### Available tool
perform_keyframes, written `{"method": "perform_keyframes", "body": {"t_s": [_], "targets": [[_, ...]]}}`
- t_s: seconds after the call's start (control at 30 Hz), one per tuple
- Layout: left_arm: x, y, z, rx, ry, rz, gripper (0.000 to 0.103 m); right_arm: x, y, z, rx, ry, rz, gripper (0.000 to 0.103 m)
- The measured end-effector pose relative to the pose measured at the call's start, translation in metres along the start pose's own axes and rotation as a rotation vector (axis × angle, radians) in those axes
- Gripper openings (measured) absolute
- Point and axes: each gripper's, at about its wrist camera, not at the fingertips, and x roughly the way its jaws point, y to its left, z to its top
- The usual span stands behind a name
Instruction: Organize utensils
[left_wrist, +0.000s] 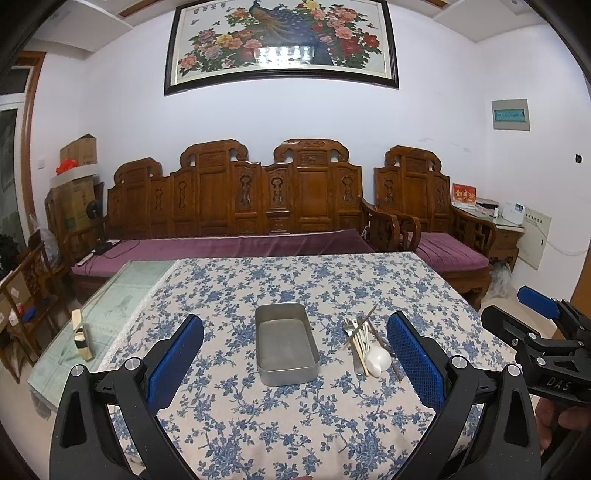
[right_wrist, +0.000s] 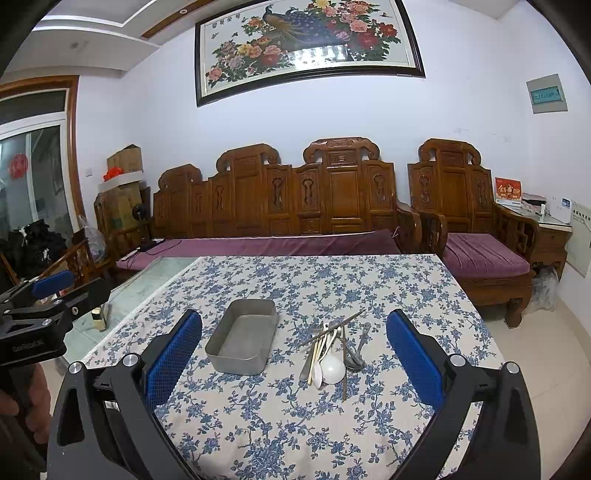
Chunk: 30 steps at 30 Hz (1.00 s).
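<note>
Utensils (right_wrist: 332, 350) lie beside the tray (right_wrist: 242, 341); both grippers hover level above the table, jaws spread.

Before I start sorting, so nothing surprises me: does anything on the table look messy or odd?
The utensils lie in a crisscrossed heap beside the empty metal tray, chopsticks slanting over spoons. The tablecloth leaves the table's left glass strip bare.

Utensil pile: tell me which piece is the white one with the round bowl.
The white ceramic spoon, bowl at the pile's near end. The fork, metal spoon and chopsticks around it are metal, wood or slim sticks, none white and round.
</note>
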Motion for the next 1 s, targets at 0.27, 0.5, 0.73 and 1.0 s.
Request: {"method": "perform_keyframes", "body": {"t_s": [0.27, 0.5, 0.73, 1.0], "targets": [[-0.0021, 0.0004, 0.0005, 0.000, -0.003, -0.003, 0.097, 0.0006, 0.0000, -0.0001, 0.000, 0.003, -0.001, 0.100], [-0.0054, -0.0023, 0.0016, 0.007, -0.012, -0.003, 0.097, 0.0003, 0.0006, -0.0004, -0.001, 0.001, -0.001, 0.100], [-0.0069, -0.0027, 0.0031, 0.006, -0.013, -0.007, 0.097, -0.0011, 0.0018, 0.0001, -0.001, -0.003, -0.001, 0.100], [-0.0082, -0.0039, 0.0063, 0.007, -0.015, -0.009, 0.097, -0.0013, 0.0013, -0.0002, -0.002, -0.004, -0.001, 0.100]]}}
